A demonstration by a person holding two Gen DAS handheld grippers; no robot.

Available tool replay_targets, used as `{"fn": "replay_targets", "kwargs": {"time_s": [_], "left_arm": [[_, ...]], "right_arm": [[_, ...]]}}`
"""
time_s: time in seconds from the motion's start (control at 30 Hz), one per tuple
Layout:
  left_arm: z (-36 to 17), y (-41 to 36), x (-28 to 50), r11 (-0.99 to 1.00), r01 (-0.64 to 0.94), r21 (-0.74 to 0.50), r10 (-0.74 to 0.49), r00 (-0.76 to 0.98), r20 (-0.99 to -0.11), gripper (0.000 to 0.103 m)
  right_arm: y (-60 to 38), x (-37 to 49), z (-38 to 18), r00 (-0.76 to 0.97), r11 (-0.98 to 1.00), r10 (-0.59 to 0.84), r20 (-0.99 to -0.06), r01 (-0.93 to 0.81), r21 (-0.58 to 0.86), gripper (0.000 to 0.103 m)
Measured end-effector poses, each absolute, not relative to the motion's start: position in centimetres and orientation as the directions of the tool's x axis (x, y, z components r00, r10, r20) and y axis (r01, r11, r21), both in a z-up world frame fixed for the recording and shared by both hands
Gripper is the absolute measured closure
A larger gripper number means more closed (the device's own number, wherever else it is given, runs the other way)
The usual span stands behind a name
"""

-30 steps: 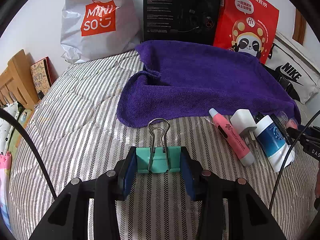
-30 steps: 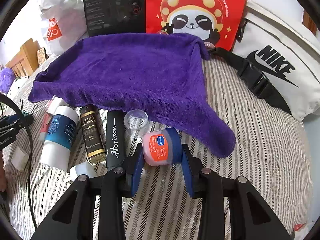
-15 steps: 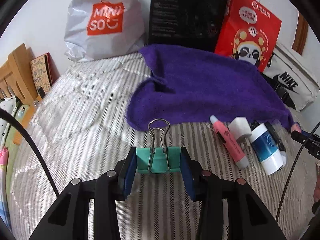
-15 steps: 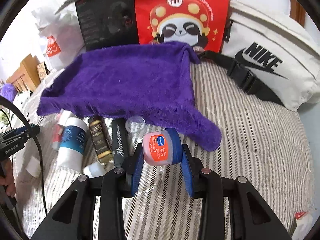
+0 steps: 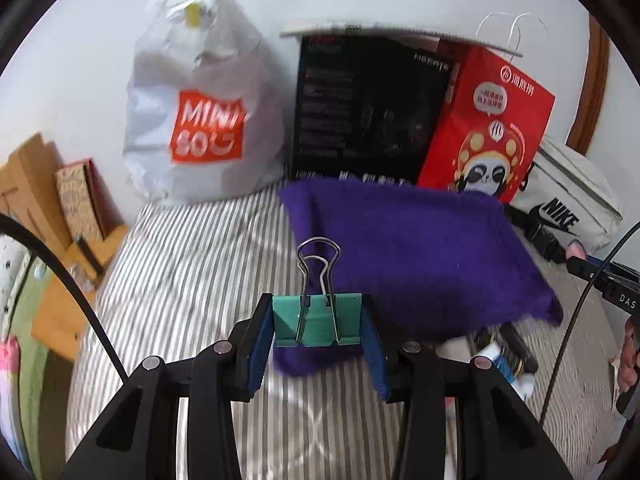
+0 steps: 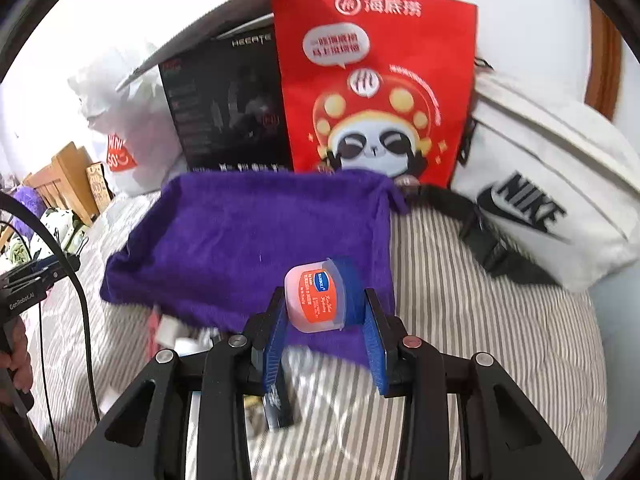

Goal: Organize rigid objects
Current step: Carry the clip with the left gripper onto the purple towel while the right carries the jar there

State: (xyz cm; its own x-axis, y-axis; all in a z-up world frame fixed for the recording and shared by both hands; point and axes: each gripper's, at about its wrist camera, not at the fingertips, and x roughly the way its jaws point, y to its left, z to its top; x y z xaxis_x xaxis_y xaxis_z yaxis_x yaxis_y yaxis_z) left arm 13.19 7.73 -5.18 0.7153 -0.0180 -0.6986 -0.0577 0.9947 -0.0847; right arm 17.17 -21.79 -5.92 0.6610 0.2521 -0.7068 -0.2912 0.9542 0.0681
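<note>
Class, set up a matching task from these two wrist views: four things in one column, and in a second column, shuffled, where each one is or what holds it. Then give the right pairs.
Things
1. green binder clip
2. small jar with the blue lid
3. purple towel
4. white Nike bag

Places
A. spread on the striped bed cover
B. between the fingers of the right gripper
C. at the far right, beside the red panda bag
D. between the fingers of the left gripper

Pairs: 1-D, 2-B, 3-A, 4-C
</note>
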Motion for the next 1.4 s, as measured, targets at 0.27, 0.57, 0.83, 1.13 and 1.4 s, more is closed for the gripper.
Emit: {"fn": "replay_targets", "kwargs": {"time_s": [0.27, 0.57, 0.83, 1.13, 1.4], "left_arm": [[-4.9, 6.6, 20.1, 0.993, 0.006, -0.115, -0.085, 0.709, -0.700, 0.064], [-6.6, 6.0, 26.9, 0.986, 0.015, -0.166, -0.131, 0.687, -0.715, 0.063], [-9.7, 5.7, 30.0, 0.988, 0.016, -0.152, -0.129, 0.619, -0.775, 0.063], [-12.8, 5.4, 31.6, 0.991, 0.004, -0.131, -0.112, 0.544, -0.831, 0.064], [-13.5, 4.9, 31.6, 0.996, 0.009, -0.092, -0.084, 0.512, -0.855, 0.064]], "right_arm": [[-19.2, 22.6, -4.5, 0.675, 0.944, 0.273, -0.685, -0.325, 0.056, 0.067], [-17.5, 30.0, -5.8, 0.631, 0.943, 0.260, -0.731, -0.330, 0.050, 0.067], [-18.3, 34.4, -10.6, 0.555, 0.963, 0.222, -0.802, -0.255, 0.091, 0.067], [-18.0, 36.2, -13.3, 0.506, 0.964, 0.193, -0.841, -0.258, 0.066, 0.067], [-16.7, 36.3, -14.0, 0.490, 0.955, 0.175, -0.854, -0.295, 0.026, 0.067]]}}
